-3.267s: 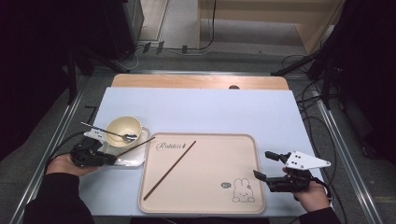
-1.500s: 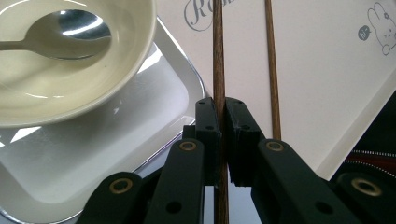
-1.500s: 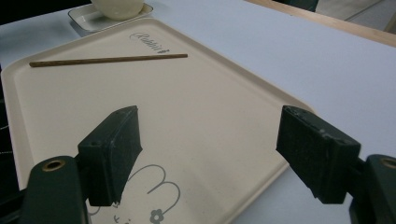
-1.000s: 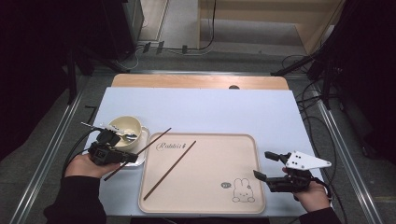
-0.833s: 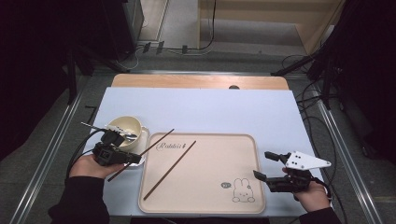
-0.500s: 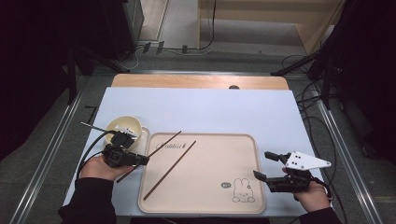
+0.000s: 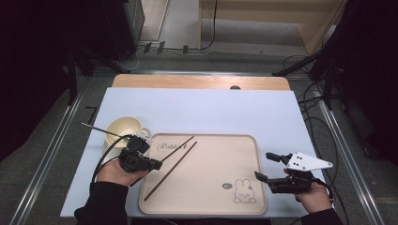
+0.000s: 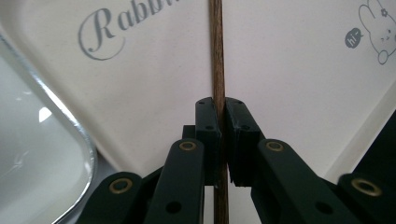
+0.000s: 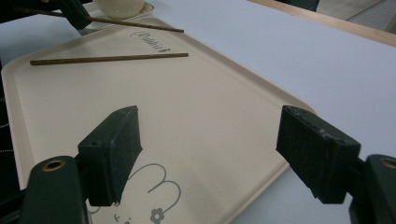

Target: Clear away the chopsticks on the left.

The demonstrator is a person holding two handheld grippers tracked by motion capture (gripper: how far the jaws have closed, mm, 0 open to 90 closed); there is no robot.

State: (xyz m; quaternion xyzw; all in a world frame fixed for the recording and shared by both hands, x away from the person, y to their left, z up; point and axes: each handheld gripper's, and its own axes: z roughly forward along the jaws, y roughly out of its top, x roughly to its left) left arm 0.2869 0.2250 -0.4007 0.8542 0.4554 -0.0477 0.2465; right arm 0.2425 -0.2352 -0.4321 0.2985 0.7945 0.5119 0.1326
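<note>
Beige tray (image 7: pixel 211 187) under left gripper's (image 7: pixel 157 165) jaws, tight around chopstick (image 8: pixel 216 51).

Brown chopstick (image 8: pixel 216 56), cream rabbit-printed tray (image 7: pixel 216 197).

Left hand-held gripper (image 7: pixel 157 165) looks clamped tight, while right hand-held gripper (image 7: pixel 265 168) stands wide apart.

– Any legible markings?
– On the tray (image 8: pixel 289 56), grey script lettering begins "Rabbi", the rest cut off. Beside the printed rabbit, a small dark speech bubble reads "hi~".
– Anything else?
– No other readable text observed.
</note>
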